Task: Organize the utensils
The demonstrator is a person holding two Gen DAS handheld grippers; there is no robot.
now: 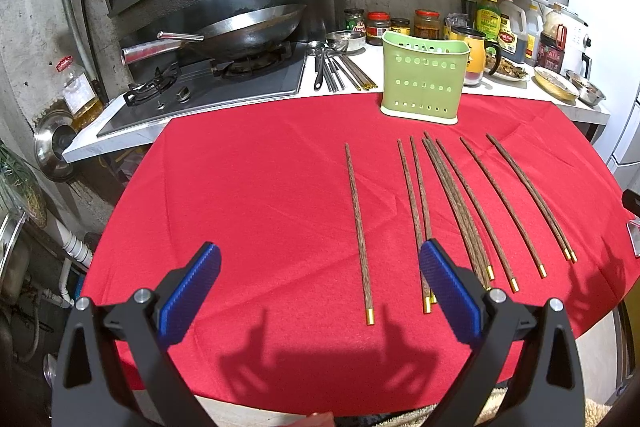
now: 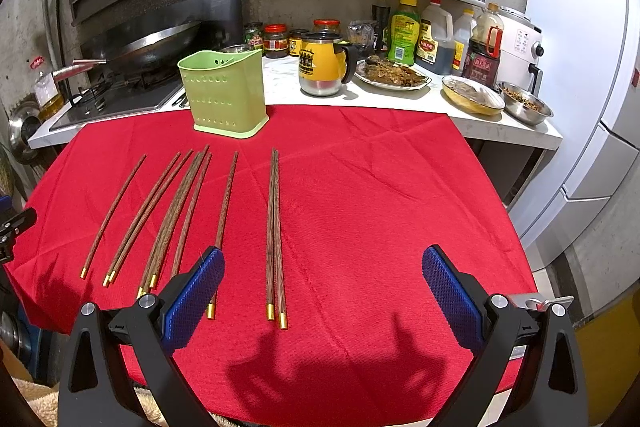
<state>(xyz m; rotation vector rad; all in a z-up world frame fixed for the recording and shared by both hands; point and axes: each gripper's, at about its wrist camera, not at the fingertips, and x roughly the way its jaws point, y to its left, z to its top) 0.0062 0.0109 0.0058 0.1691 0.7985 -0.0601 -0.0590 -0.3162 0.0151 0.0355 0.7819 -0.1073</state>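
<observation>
Nearest the cameras, both claws hover above the red cloth [image 1: 260, 195] that covers the tabletop. The left claw [image 1: 320, 283] is spread wide and holds nothing, its blue pads [image 1: 188, 291] well apart; a single chopstick [image 1: 359, 233] lies on the cloth between them, untouched. The right claw [image 2: 323, 285] is likewise released and empty, and a pair of chopsticks [image 2: 274, 235] lying side by side, touching, sits between its fingers on the cloth.

Across the middle of the cloth, the wooden chopsticks [image 2: 176, 215] lie spread in a loose fan, their gold-capped ends toward the cameras and their narrow tips pointing toward the far edge. Some lie singly; several in the middle of the fan overlap in a tight bunch, and how many are there cannot be told exactly.

Beyond the tips, at the far edge of the cloth, a light green perforated utensil holder [image 2: 224, 95] stands upright, apart from the chopsticks. Its inside is not visible from either view.

Behind it, a white counter carries a yellow mug [image 2: 322, 67], plates of food and sauce bottles. A wok [image 1: 248, 31] sits on the gas stove to the left.
</observation>
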